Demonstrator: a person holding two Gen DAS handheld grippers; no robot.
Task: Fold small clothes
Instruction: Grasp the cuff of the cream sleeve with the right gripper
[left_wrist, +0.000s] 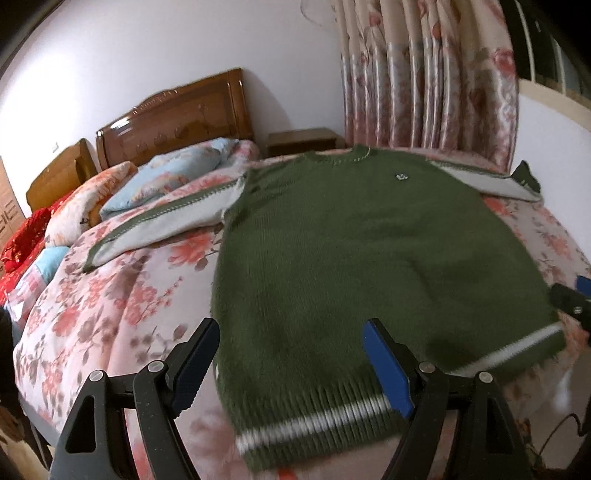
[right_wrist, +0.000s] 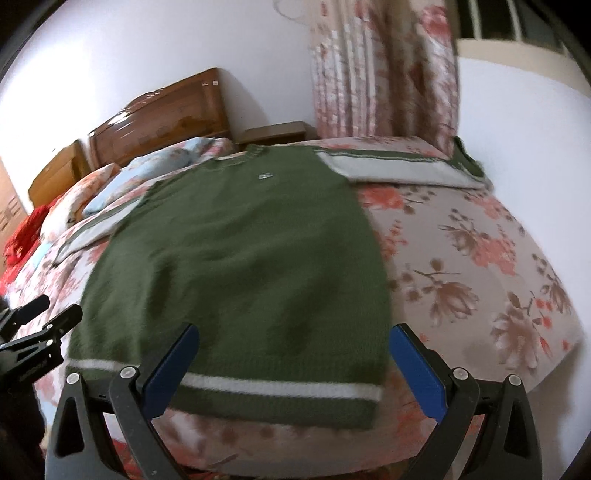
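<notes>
A green knitted sweater with white sleeves and a white hem stripe lies flat, front up, on the floral bedspread; it also shows in the right wrist view. Both sleeves are spread out sideways. My left gripper is open and empty, just above the hem's left part. My right gripper is open and empty, above the hem's right part. The right gripper's tip shows at the left view's right edge; the left gripper shows at the right view's left edge.
Pillows and a red cloth lie by the wooden headboard. A nightstand and floral curtains stand behind the bed. The bed's near edge runs just below the hem.
</notes>
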